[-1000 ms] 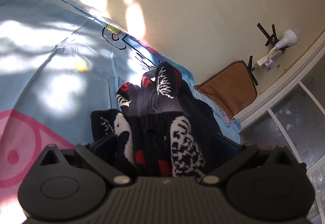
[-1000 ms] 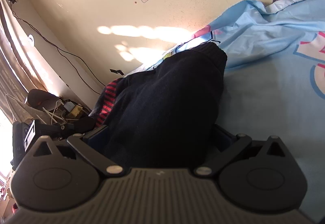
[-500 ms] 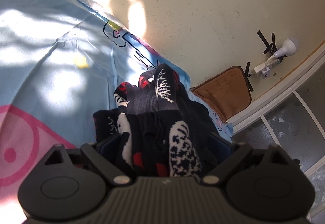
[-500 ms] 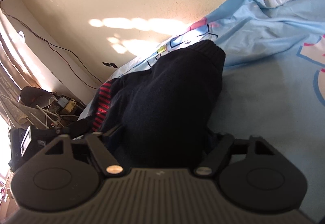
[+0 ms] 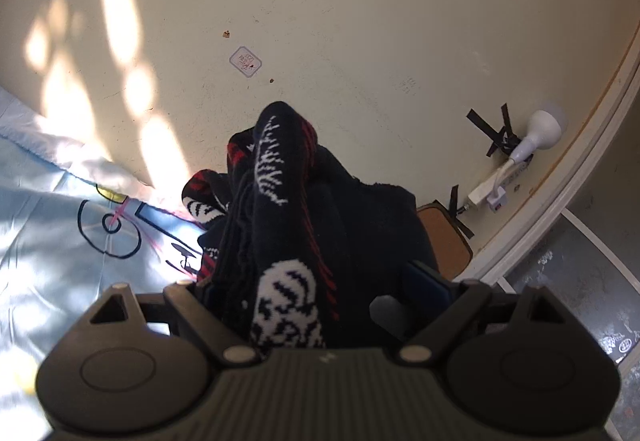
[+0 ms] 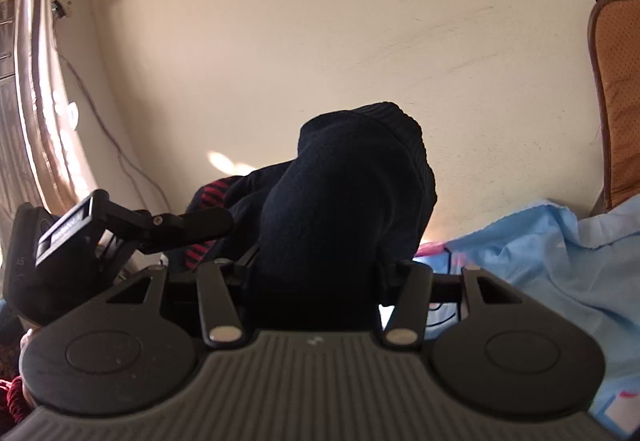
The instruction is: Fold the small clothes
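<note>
Knitted dark garment (image 5: pixel 280 201), red-and-white patterned, bunches thickly in left hand-held gripper (image 5: pixel 316 293); right hand-held gripper (image 6: pixel 316 281) closing on it.

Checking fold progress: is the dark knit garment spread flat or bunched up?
Bunched up: the dark knit garment rises in a crumpled heap between both tools, lifted above the blue sheet, not flat.

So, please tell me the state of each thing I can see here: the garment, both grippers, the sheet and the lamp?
Dark knitted garment: bunched, lifted, held between both grippers.
Left gripper: garment between its fingers, right pad shows a gap.
Right gripper: jaws closing, garment bunched between them.
Blue sheet: spread, wrinkled.
White lamp: taped to wall, apparently unlit.
</note>
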Demonstrator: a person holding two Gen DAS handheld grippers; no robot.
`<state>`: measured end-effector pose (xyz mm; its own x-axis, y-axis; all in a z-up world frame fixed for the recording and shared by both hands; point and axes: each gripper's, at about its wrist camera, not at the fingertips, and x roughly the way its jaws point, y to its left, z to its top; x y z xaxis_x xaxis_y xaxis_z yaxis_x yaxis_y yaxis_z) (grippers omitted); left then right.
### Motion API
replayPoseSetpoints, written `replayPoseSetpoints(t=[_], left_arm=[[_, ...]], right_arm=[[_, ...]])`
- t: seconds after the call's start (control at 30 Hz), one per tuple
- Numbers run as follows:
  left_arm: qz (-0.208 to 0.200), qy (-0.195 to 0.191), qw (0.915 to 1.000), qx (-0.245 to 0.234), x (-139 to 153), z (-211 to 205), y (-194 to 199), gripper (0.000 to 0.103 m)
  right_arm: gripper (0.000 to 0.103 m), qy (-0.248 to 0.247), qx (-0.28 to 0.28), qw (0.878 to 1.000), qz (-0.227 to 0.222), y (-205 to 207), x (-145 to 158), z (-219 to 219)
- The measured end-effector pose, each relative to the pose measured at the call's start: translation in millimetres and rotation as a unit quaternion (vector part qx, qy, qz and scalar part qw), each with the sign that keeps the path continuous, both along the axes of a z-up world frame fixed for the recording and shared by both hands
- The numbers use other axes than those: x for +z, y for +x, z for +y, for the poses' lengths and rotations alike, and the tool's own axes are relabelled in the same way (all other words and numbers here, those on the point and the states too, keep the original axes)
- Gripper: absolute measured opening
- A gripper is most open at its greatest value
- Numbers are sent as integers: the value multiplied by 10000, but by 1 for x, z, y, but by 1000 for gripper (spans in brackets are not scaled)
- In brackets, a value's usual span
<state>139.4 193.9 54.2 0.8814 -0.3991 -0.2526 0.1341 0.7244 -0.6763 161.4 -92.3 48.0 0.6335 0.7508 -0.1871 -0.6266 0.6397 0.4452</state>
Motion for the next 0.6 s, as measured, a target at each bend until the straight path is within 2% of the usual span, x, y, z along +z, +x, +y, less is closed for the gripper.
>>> replayPoseSetpoints(t=[0.1, 0.17, 0.23, 0.3, 0.37, 0.43, 0.53, 0.6], left_arm=[[401, 263, 9988, 129, -26, -8, 46, 90], [781, 654, 9942, 357, -48, -18, 68, 90], [940, 1033, 9886, 570, -63, -26, 75, 88], [952, 1334, 9844, 635, -74, -33, 73, 91], [1089, 1512, 9792, 800, -78, -39, 69, 94], [1142, 1542, 9772, 914, -74, -42, 59, 94], [996, 1795, 9720, 1147, -60, -49, 29, 97], [955, 2109, 9638, 1323, -51, -58, 6, 103]], right_arm=[[55, -187, -306, 9986, 379, 45, -31, 5], [55, -401, -462, 9952, 767, 70, -56, 9], [58, -564, -593, 9906, 1095, 86, -77, 10], [62, -316, -592, 9889, 1329, 95, -81, 2], [66, -341, -612, 9887, 1324, 95, -80, -1], [74, -402, -764, 9877, 1302, 89, -79, -4], [81, -390, -1039, 9873, 1134, 67, -67, -13], [84, -481, -1205, 9863, 1018, 44, -61, -24]])
